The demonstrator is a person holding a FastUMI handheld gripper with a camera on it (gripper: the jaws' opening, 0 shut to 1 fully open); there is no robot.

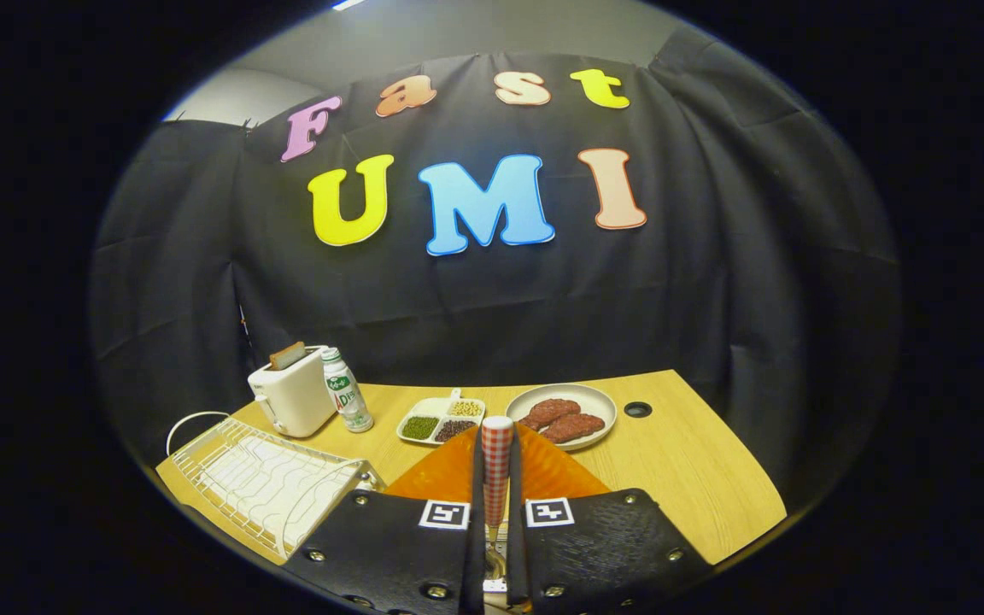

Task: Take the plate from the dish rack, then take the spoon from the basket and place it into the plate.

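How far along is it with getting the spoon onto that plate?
The orange plate already lies on the table, out of the white dish rack beside it. The gripper is shut on the spoon's checked handle, held upright above the plate. What's left is lowering the spoon onto the plate and letting go.

spoon (497,465) handle red/white checked, plate (496,474) orange, rack (263,483) white wire, toaster (293,398) white, counter (680,465) light wood, patties (562,418) reddish-brown on pale dish (601,400), beans (420,426) green.
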